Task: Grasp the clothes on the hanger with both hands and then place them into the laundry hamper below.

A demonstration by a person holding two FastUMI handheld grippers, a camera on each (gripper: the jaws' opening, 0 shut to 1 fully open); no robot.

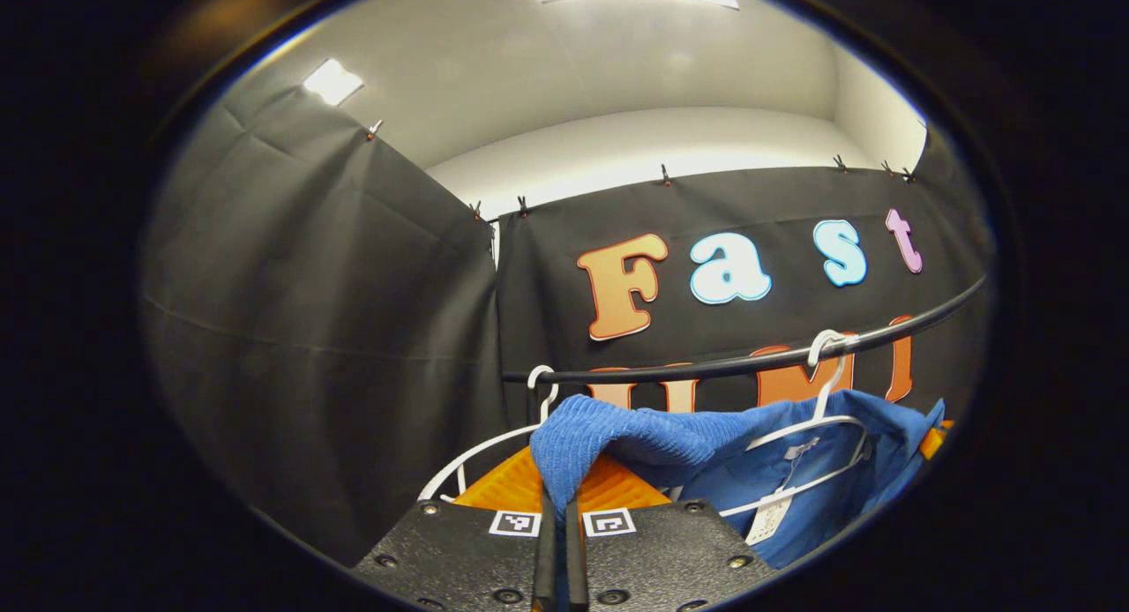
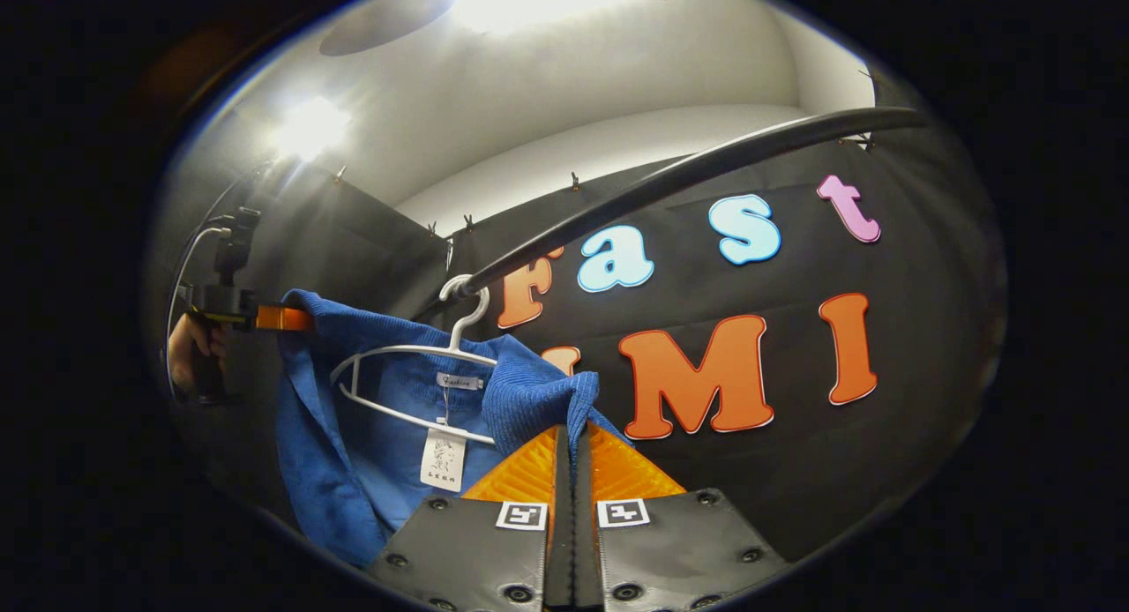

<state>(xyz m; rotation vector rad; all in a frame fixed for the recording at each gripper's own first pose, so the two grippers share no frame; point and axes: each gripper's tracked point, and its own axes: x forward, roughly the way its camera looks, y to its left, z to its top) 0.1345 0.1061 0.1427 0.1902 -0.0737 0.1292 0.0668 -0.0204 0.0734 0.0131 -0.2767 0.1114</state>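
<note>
Left gripper (image 1: 557, 493): fingers closed together, pinching a fold of the blue knitted garment (image 1: 635, 436) at one shoulder. Right gripper (image 2: 571, 458): fingers likewise pressed together on the garment's other shoulder; in the right gripper view the left gripper appears farther off, held by a hand (image 2: 190, 347). The garment hangs on a white hanger (image 2: 414, 365), a paper tag (image 2: 443, 458) dangling at the collar. The hanger's hook rests over a black rail (image 2: 670, 184). A second white hanger (image 1: 481, 453) hangs just beside it.
</note>
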